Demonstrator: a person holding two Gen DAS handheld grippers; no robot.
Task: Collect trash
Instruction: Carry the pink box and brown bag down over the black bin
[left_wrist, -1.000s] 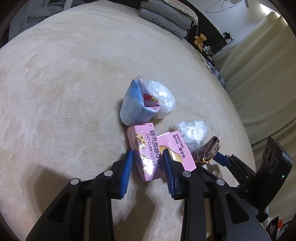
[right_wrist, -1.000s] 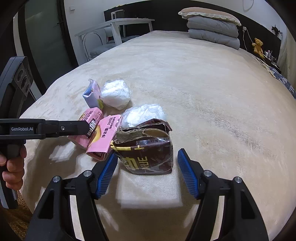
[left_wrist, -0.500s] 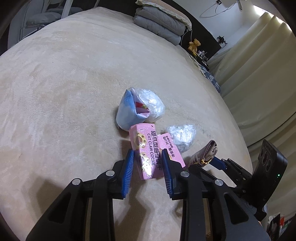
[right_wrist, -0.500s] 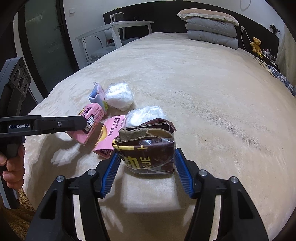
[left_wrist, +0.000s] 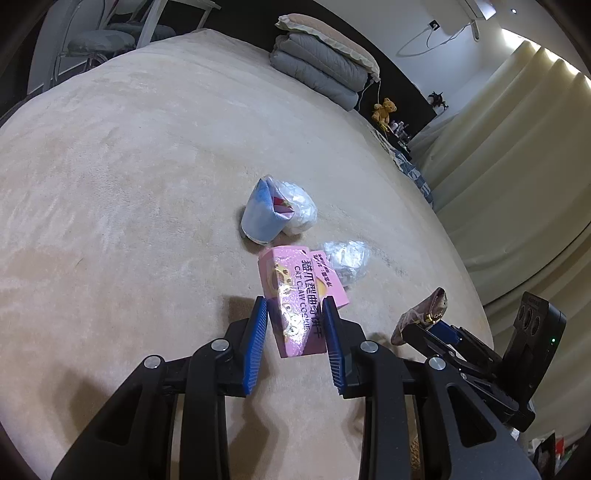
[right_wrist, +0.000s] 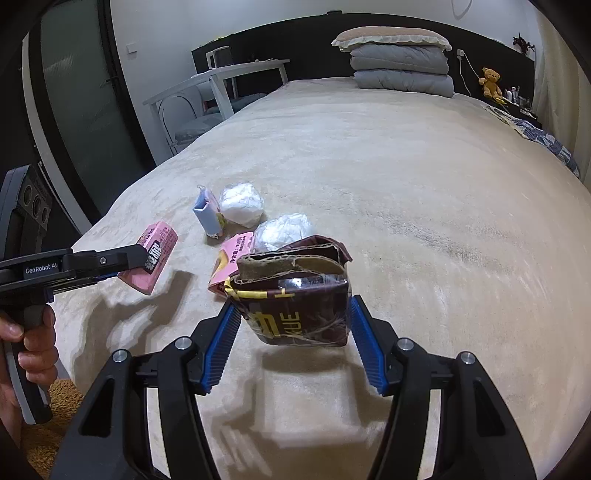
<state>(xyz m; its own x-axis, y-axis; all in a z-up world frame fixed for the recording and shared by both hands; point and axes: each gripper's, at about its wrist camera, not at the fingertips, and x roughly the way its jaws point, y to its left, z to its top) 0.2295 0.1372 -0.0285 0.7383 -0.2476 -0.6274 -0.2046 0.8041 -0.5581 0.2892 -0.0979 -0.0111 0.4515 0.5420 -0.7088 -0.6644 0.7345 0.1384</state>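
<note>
Left gripper (left_wrist: 295, 328) clamped on a pink cookie box (left_wrist: 295, 314), box lifted clear of the beige bed cover (left_wrist: 129, 184), shadow beneath. Right gripper (right_wrist: 293, 332) clamped on a torn brown carton (right_wrist: 295, 299), also off the cover. On the bed beyond: second pink box (right_wrist: 231, 258), crumpled clear plastic (right_wrist: 282, 232), a blue carton (right_wrist: 207, 214) touching a white plastic wad (right_wrist: 242, 205). A hand (right_wrist: 26, 343) grips the left tool's handle.

Pink cookie box (left_wrist: 295, 310), black lettering; dark brown carton (right_wrist: 295, 306), yellow stripe; beige bedspread (right_wrist: 406, 166).
</note>
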